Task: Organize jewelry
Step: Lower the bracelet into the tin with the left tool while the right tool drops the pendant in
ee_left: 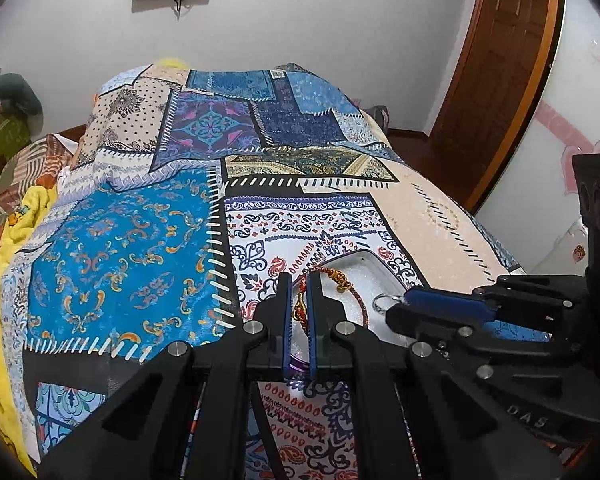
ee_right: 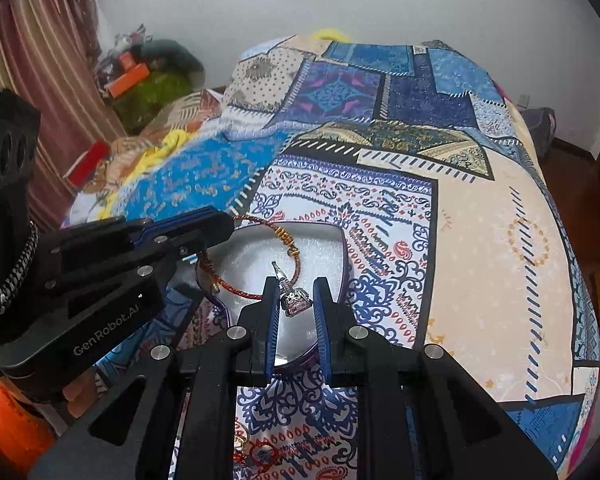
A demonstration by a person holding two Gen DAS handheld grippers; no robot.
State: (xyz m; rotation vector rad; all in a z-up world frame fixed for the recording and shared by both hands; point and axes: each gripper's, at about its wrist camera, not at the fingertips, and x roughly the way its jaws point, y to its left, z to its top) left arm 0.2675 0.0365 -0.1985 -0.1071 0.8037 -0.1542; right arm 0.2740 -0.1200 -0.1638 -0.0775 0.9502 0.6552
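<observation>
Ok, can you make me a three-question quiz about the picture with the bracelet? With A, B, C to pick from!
1. Where does the white tray sit?
A. on the patchwork quilt
B. on the floor
C. on a shelf

2. What colour is the bracelet cord?
A. green
B. red with gold knots
C. black

3. What is the right tool doing?
A. lying flat on the bed
B. spread wide with nothing in it
C. closing on a small silver charm

Answers:
1 is A: the tray rests on the quilt, whose patterned patches lie all around it.
2 is B: the bracelet is a red braided loop with gold wraps, lying over the tray.
3 is C: the right tool has the charm between its two blue fingers, above the tray.
</observation>
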